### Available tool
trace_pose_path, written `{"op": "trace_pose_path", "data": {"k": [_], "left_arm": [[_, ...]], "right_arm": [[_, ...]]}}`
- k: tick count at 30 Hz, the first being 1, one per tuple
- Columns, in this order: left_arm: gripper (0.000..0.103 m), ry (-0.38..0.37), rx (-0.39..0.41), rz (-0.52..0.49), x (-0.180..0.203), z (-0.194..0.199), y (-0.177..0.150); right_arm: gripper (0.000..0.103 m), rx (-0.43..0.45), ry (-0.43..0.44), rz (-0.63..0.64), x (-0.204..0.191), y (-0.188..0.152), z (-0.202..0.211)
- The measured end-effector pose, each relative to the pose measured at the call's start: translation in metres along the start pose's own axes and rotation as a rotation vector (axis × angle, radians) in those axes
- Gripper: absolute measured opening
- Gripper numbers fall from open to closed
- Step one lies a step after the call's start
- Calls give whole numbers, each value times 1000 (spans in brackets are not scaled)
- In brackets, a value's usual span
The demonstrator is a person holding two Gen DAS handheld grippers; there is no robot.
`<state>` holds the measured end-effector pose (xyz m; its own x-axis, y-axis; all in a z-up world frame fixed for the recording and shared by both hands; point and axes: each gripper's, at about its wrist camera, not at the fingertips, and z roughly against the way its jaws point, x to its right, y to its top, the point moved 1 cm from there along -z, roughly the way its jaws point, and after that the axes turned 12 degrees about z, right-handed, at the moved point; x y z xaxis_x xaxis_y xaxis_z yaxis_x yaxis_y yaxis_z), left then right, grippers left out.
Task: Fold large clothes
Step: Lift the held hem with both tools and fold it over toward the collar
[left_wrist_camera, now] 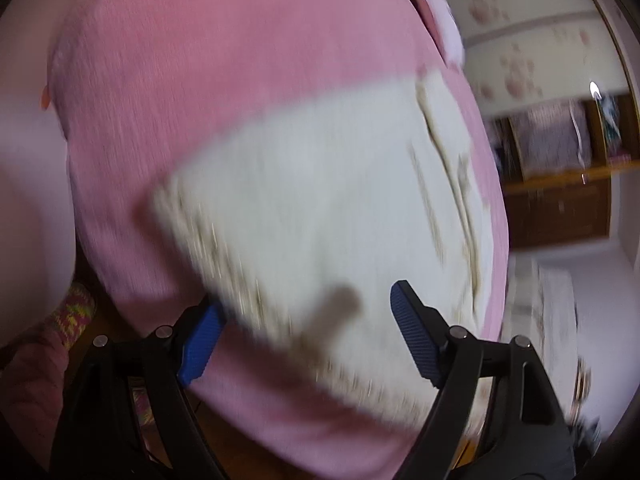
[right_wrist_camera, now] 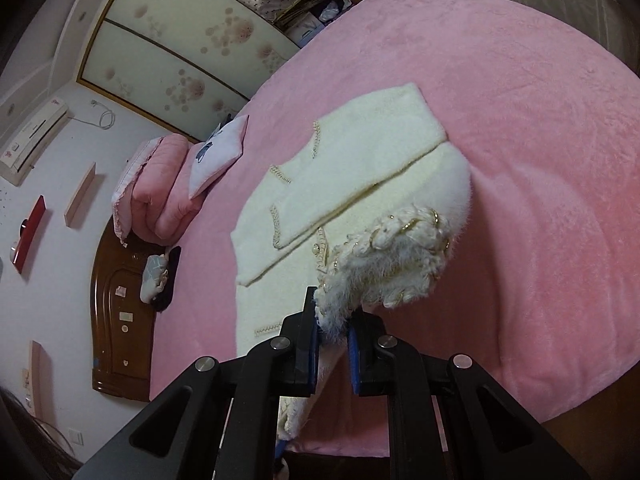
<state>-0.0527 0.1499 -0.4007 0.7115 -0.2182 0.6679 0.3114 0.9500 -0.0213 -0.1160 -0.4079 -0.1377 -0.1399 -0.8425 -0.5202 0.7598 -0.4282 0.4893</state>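
Right gripper (right_wrist_camera: 334, 330) pinches the cream jacket's (right_wrist_camera: 352, 168) fluffy hem; left gripper (left_wrist_camera: 308, 344) hangs wide open, empty.
Lift the hem ahead over the folded sleeve, keeping edges aligned on the pink blanket (right_wrist_camera: 520, 120).

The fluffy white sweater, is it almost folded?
About halfway. One sleeve already lies folded across the sweater on the pink bed. The right gripper is pinching the other fluffy cuff, lifting it. The left gripper is open. Folding the body remains.
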Motion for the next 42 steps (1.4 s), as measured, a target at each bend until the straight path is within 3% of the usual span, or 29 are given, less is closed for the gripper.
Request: {"op": "trace_pose_path", "data": {"k": [2,3,4,6,8,12,14,17,25,30,36,39,42], "left_arm": [[65,40,17,37,6,0,15],[35,62,40,34,10,2,19],[14,99,66,24,14,4,22],[13,122,68,-26,30,6,22],[12,87,70,-60,48,15,21],[11,78,52,-152,96,35,19],[11,64,22,-148,120,40,22],[10,-35,26,-91,150,59,32],[9,-167,76,-124,265,66,70],[9,-241,25,-140,346,49,106],[9,-225,29,-234,430,18,139],[9,-196,64,-314,448,3,136],[9,-205,55,-313,464,-26,137]], "right_arm": [[11,-17,-9,3,3,-3,3],[11,-32,-20,-1,5,-6,2],[11,-46,-26,-7,9,-11,2],[11,-82,-31,-28,15,-20,1],[11,-106,-42,-35,17,-26,1],[11,-100,-42,-41,17,-24,2],[11,-75,-27,-58,19,-23,4],[11,-19,1,-60,19,-11,7],[11,163,13,-98,10,66,15],[11,190,-43,-118,-6,122,5],[11,274,-102,-169,-22,180,-8],[11,300,-109,-184,-23,207,-25],[11,306,-133,-161,-17,236,-51]]}}
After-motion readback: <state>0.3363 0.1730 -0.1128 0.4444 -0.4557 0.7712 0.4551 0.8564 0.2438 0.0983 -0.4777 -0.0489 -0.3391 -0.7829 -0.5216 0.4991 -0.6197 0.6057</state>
